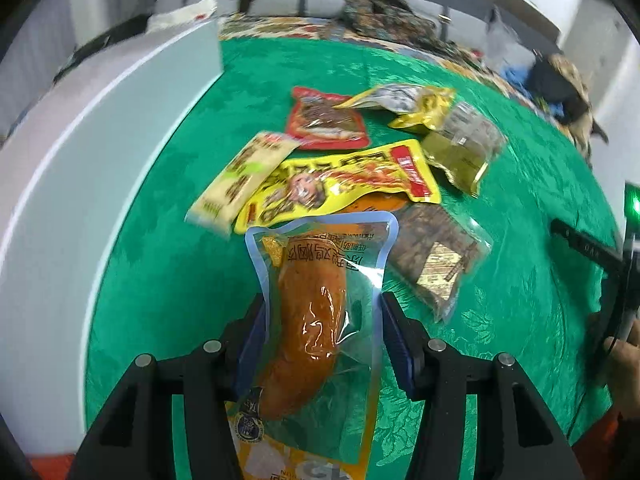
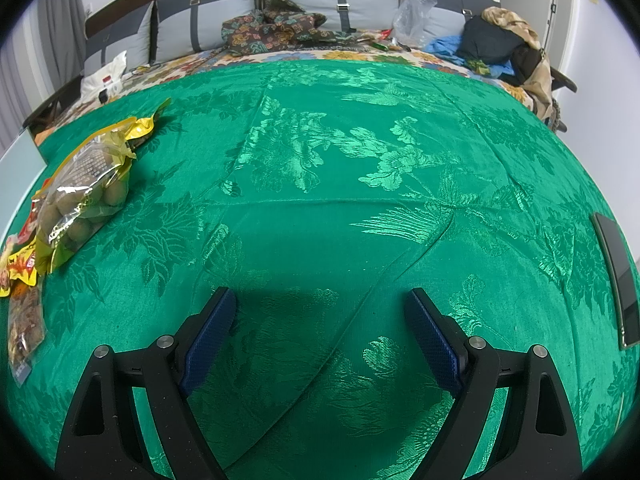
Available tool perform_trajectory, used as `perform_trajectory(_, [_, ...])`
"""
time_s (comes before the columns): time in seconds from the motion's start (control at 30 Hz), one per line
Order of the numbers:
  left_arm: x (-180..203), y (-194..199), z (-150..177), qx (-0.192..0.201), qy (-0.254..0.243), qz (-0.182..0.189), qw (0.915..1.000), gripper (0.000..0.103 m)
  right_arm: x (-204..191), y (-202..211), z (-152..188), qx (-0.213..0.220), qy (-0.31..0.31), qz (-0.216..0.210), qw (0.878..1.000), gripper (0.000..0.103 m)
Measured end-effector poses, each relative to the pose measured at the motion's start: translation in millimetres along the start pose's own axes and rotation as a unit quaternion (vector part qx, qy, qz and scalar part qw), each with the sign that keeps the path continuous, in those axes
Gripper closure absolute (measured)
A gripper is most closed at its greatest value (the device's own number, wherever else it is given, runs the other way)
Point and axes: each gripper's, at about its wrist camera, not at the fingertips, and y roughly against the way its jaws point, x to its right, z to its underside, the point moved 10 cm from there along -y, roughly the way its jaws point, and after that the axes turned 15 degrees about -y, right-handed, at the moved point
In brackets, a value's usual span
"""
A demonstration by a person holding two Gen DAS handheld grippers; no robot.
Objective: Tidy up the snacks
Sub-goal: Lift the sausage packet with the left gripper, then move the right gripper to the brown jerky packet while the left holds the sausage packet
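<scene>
My left gripper (image 1: 322,308) is shut on a clear packet with an orange-brown chicken piece (image 1: 312,320), held above the green cloth. Beyond it lies a pile of snack packets: a yellow packet (image 1: 340,184), a red packet (image 1: 326,118), a cream packet (image 1: 240,178), a gold packet (image 1: 464,146), a yellow-and-grey packet (image 1: 408,104) and a clear packet of brown pieces (image 1: 436,258). My right gripper (image 2: 320,320) is open and empty over bare green cloth (image 2: 340,184). The gold packet (image 2: 84,188) lies at the left of the right wrist view.
A white box (image 1: 100,152) stands at the left of the pile. A dark phone (image 2: 618,276) lies at the right edge of the cloth. Pillows, clothes and bags (image 2: 500,40) lie at the far end of the bed.
</scene>
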Motion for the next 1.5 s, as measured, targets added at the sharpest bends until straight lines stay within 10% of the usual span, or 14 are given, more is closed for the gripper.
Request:
perform_trajectory(0.5, [-6.9,4.0,18.3,0.020,0.027,0.014,0.9993,0.049,1.5,-3.2,0.1,0.000,-0.004,0.004,1.000,0.013])
perform_trajectory(0.97, [4.9,-3.2,20.1,0.007,-0.051,-0.041,0.9978,0.046,1.6,-4.0,-0.9,0.000,-0.004,0.004,1.000,0.013])
perform_trajectory(1.37, [-19.6,8.1,23.5,0.030,0.058,0.049,0.9966,0.050,-0.5,-4.8,-1.2,-0.014,0.000,0.000,1.000,0.014])
perform_trajectory(1.5, [-20.3,9.4,24.3,0.040,0.063,0.053,0.9957,0.051,-72.7,33.1,15.9,-0.120,-0.039,-0.169,0.978,0.014])
